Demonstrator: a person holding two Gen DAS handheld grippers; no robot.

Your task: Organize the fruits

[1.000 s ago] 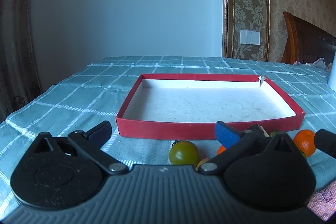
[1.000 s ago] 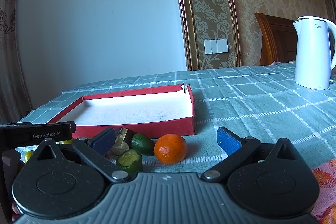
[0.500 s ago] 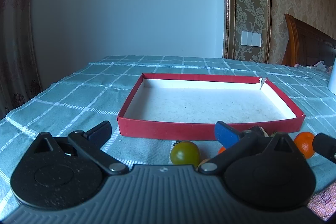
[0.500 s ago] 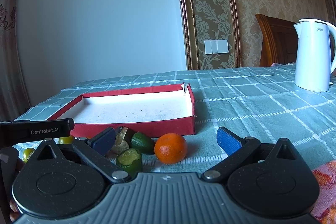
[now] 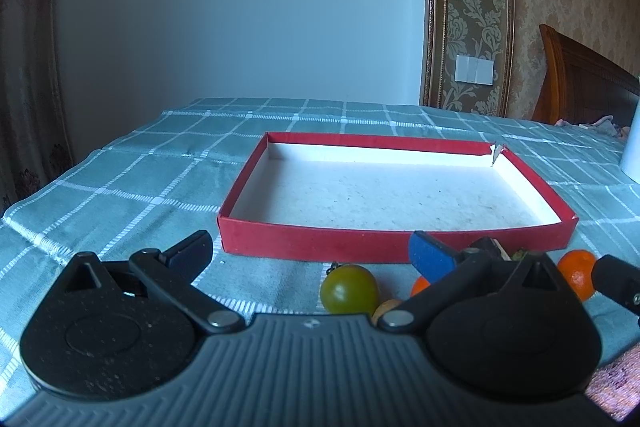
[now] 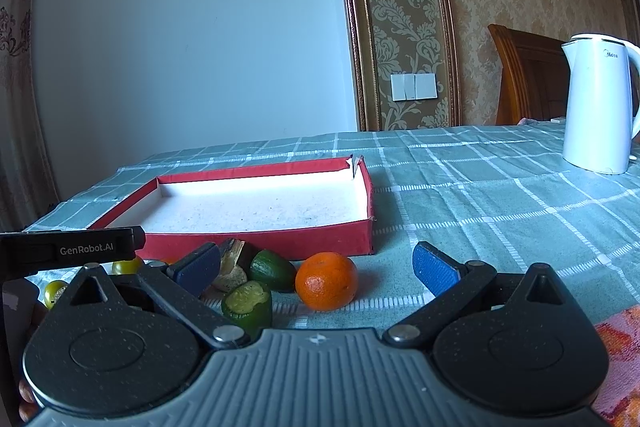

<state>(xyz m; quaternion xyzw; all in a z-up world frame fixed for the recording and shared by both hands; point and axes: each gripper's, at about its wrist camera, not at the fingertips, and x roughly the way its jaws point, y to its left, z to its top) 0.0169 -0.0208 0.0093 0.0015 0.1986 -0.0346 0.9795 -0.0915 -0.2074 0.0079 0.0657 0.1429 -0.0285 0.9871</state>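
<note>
Both claws, left gripper (image 5: 310, 253) and right gripper (image 6: 316, 267), gape; fruits, perhaps an orange (image 6: 326, 281), front the red tray (image 6: 256, 241).

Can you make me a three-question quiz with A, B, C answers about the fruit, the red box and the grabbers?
1. Where is the orange?
A. inside the red box
B. on the cloth before the red box
C. beside the kettle

2. What colour is the kettle?
A. white
B. black
C. red

3. How is the right gripper?
A. shut on fruit
B. open, holding nothing
C. shut, empty

Answers: 1 B, it sits outside the box's front wall. 2 A, its body is white. 3 B, its fingers stand wide apart.
</note>
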